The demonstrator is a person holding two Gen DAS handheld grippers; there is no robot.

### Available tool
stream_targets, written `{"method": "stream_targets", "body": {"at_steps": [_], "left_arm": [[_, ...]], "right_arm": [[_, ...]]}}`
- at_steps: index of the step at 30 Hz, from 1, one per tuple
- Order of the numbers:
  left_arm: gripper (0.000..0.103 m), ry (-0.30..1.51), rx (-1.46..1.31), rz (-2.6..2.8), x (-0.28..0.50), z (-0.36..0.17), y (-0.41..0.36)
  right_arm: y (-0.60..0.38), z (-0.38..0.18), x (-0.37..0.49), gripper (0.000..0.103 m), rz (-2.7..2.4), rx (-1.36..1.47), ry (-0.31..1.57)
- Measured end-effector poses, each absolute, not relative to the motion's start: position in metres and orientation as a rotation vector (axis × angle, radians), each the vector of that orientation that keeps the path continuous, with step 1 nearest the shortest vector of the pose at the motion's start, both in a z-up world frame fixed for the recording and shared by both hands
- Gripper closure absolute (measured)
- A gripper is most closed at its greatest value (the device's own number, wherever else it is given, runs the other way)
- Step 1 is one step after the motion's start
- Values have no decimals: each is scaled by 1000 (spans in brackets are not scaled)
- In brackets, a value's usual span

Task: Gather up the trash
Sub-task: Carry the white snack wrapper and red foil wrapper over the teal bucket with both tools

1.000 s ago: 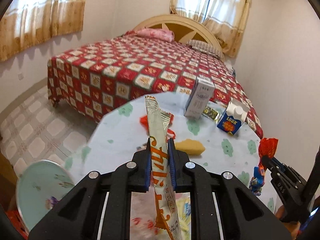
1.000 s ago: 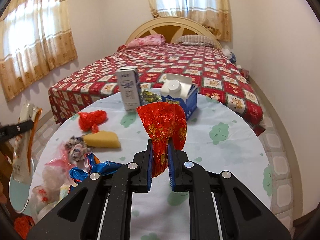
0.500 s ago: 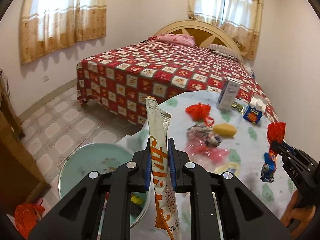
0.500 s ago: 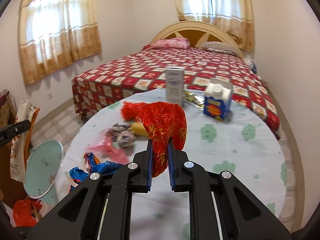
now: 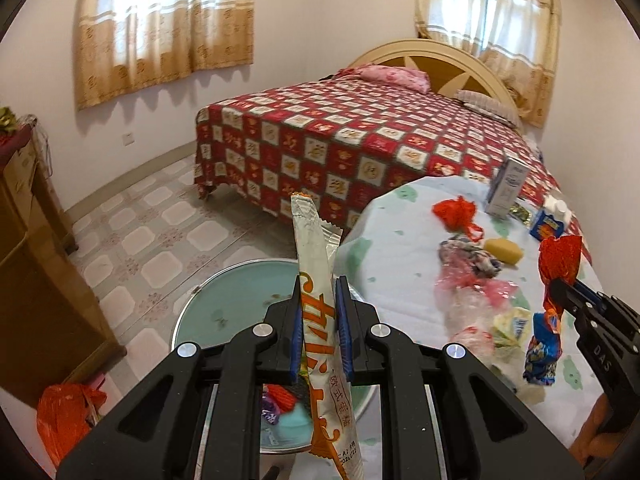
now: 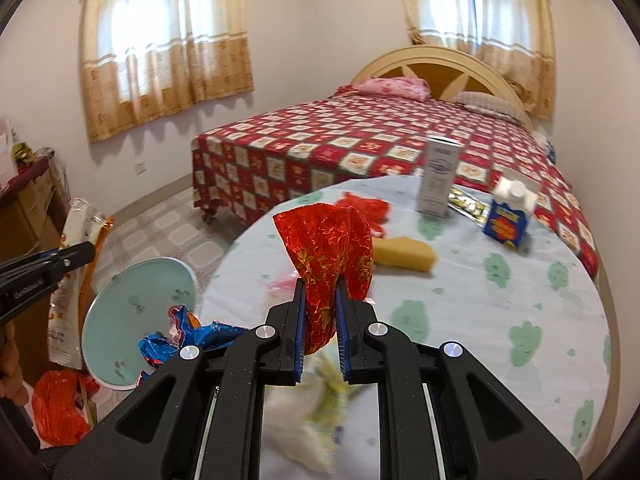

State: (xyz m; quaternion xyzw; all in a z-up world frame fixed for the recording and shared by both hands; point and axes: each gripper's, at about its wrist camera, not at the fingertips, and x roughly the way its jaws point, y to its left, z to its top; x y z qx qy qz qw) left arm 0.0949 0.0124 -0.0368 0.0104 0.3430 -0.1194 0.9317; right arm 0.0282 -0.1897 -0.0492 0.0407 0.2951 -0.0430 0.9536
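Observation:
My left gripper (image 5: 319, 312) is shut on a long white and orange snack wrapper (image 5: 320, 280), held above a teal bin (image 5: 240, 300) beside the table; trash lies inside the bin. My right gripper (image 6: 320, 312) is shut on a crumpled red foil wrapper (image 6: 328, 256), with a blue wrapper (image 6: 188, 332) hanging from it, over the table's near left part. On the round table (image 6: 500, 300) lie a red bag (image 6: 362, 210), a yellow sponge (image 6: 404, 254), a white carton (image 6: 438, 176), a blue carton (image 6: 508, 220) and pink plastic (image 5: 472, 284). The right gripper also shows in the left wrist view (image 5: 560, 284), the left gripper in the right wrist view (image 6: 86, 254).
A bed with a red checked cover (image 5: 360, 140) stands behind the table. A wooden cabinet (image 5: 36, 260) is at the left, with an orange bag (image 5: 64, 416) on the tiled floor (image 5: 152, 232) by it.
Both grippers have swung left, away from the table's middle. The left gripper with its wrapper now hangs over the teal bin. Both grips are unchanged.

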Motion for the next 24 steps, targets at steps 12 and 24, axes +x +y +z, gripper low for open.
{"method": "stream_targets", "body": {"at_steps": [12,24], "left_arm": [[88,725,-16,-191,113,-59,50],[88,764,-61,-123,126,-75,75]], "right_arm": [[-127,-58,46,89,6,23,630],[-87,-73,70,89,74,-22,668]]}}
